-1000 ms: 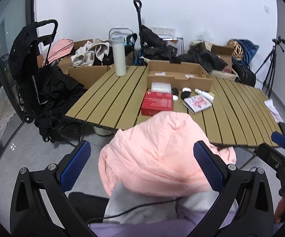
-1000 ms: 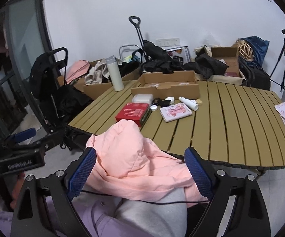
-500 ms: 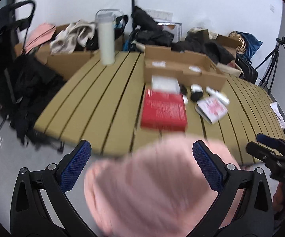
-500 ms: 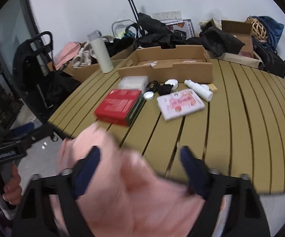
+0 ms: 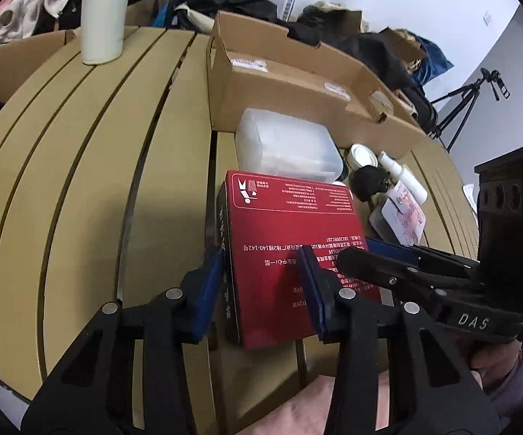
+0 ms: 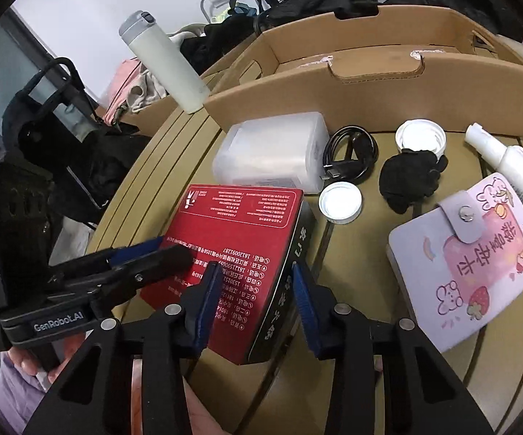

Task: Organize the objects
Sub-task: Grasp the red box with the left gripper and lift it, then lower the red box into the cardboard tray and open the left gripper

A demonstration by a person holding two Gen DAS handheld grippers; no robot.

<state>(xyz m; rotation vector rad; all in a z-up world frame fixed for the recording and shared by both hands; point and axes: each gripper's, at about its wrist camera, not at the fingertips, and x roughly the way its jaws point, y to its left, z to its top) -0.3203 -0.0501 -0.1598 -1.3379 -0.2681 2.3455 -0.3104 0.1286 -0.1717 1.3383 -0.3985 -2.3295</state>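
Observation:
A red box (image 5: 290,217) (image 6: 239,217) lies flat on the slatted table (image 5: 80,181), in front of an open cardboard tray (image 5: 279,90) (image 6: 370,101). My left gripper (image 5: 261,286) straddles the box's near left corner, with one pad beside its dark side and the other over its red top. The jaws are closing and I see no firm press. My right gripper (image 6: 256,297) straddles the near right corner the same way, also closing. Each gripper shows in the other's view: the right gripper (image 5: 355,253) and the left gripper (image 6: 160,250).
Behind the red box lies a clear plastic box (image 6: 272,152). To its right are a black cable (image 6: 352,156), two white lids (image 6: 340,203), a black lump (image 6: 410,177), a white spray bottle (image 6: 507,170) and a pink wallet (image 6: 468,264). A white flask (image 5: 102,18) stands at the far left.
Both grippers came forward and down from above a pink hood to the red box. Their jaws narrowed from wide open. The hood has left the view.

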